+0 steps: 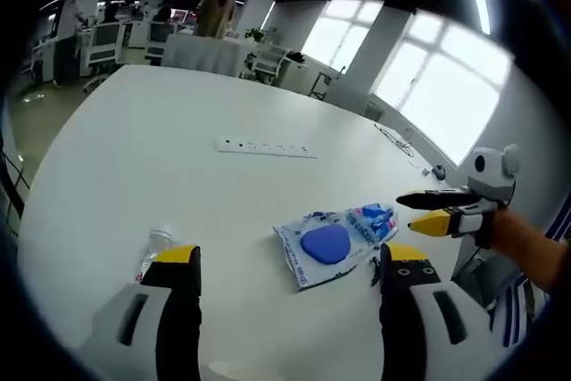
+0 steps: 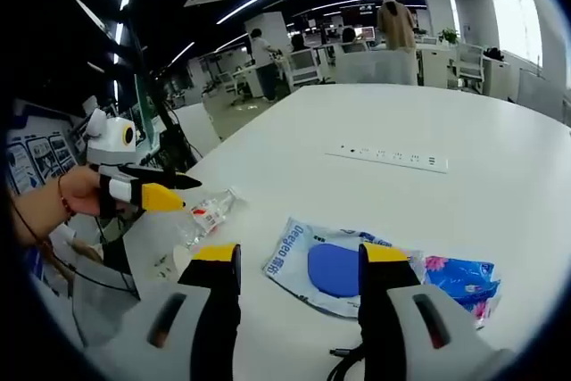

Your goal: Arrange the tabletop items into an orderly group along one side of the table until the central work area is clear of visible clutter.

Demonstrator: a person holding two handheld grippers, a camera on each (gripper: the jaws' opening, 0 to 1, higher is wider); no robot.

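Left gripper [image 1: 290, 260] jaws spread, nothing between; right gripper [image 2: 299, 260] same. Clear packet [image 1: 335, 243] holding a blue pad lies flat at 1 o'clock of left gripper, plastic bottle [image 1: 153, 252] on its side at 10 o'clock, on white table [image 1: 178, 149].

We see a plain white round table [image 1: 178, 176] with a white inset socket strip [image 1: 266, 147] dotted with dark marks. The flat white plastic packet [image 1: 332, 245] carries blue lettering and a solid blue oval; beside it a blue wrapper [image 2: 459, 278] shows pink flecks, perhaps flowers. The clear plastic bottle [image 2: 207, 215] wears a red-and-white label. Each hand-held gripper [image 1: 290, 265] [image 2: 299, 260] is grey-white with yellow-tipped black jaws.
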